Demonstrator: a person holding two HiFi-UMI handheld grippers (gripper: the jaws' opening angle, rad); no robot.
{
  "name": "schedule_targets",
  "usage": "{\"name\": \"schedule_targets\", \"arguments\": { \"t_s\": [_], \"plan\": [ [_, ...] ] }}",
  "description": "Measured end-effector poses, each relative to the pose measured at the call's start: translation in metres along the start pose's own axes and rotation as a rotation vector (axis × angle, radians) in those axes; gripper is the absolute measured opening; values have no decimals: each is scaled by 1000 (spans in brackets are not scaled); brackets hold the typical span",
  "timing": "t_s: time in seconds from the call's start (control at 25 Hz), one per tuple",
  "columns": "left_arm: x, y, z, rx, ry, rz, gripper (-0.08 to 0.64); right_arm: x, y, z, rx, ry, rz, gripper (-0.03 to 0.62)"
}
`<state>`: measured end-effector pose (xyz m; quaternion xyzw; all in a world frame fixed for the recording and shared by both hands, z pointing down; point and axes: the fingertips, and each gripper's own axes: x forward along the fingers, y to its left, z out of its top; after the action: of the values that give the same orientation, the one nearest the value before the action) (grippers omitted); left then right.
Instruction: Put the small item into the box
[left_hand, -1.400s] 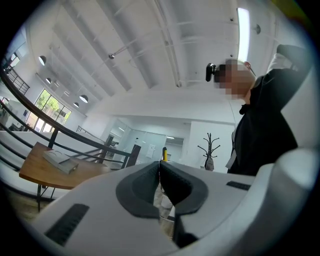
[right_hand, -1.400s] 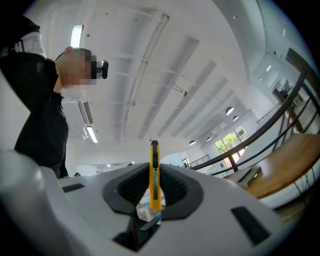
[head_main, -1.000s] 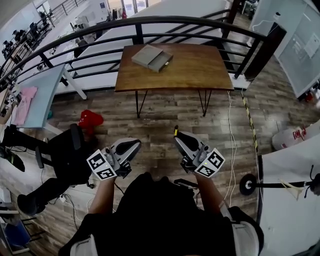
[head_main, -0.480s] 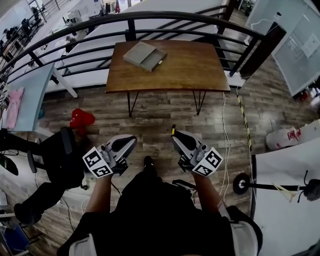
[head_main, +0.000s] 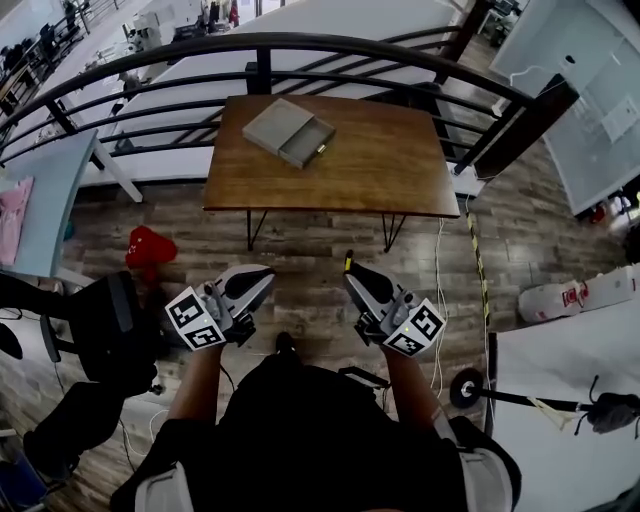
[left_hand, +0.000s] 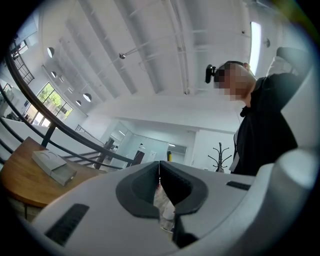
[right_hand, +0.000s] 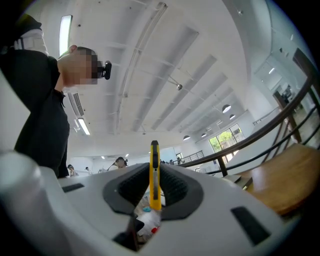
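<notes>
A grey box (head_main: 288, 132) with its drawer pulled open lies on the wooden table (head_main: 370, 160) ahead; it also shows at the lower left of the left gripper view as the box (left_hand: 54, 166). My right gripper (head_main: 352, 274) is held at waist height, well short of the table, shut on a thin yellow and black item (head_main: 349, 263). That yellow item (right_hand: 154, 172) stands upright between the pads, poking past the right gripper (right_hand: 154, 190). My left gripper (head_main: 261, 276) is level with it, and the left gripper (left_hand: 159, 169) is shut with nothing between its pads.
A black metal railing (head_main: 300, 45) curves behind the table. On the wood floor, a black office chair (head_main: 105, 325) stands to the left, with a red object (head_main: 145, 246) near it. Cables (head_main: 470, 270) run along the right, beside a white surface (head_main: 570, 350).
The person has stepped forward, so the table and box sit nearer and more central. Both grippers keep their pose; the yellow item stays gripped.
</notes>
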<state>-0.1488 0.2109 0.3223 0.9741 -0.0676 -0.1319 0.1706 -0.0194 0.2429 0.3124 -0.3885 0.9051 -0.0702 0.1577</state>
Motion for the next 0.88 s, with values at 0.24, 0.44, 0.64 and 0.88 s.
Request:
{"name": "schedule_targets", "arguments": {
  "t_s": [0.24,0.44,0.64,0.88],
  "plan": [
    [12,51,27,4,-22,-31,17,42,-36,9,-13,-1,-12,71],
    [13,85,36,-8,-33,-30,17,65,-65,16,-29,-10,-31,71],
    [19,117,39,-30,-54,-1,17,80,-97,14,-21,11,-32,71],
    [47,168,42,-28,-38,47,17,104,-159,11,12,8,-3,71]
  ]
}}
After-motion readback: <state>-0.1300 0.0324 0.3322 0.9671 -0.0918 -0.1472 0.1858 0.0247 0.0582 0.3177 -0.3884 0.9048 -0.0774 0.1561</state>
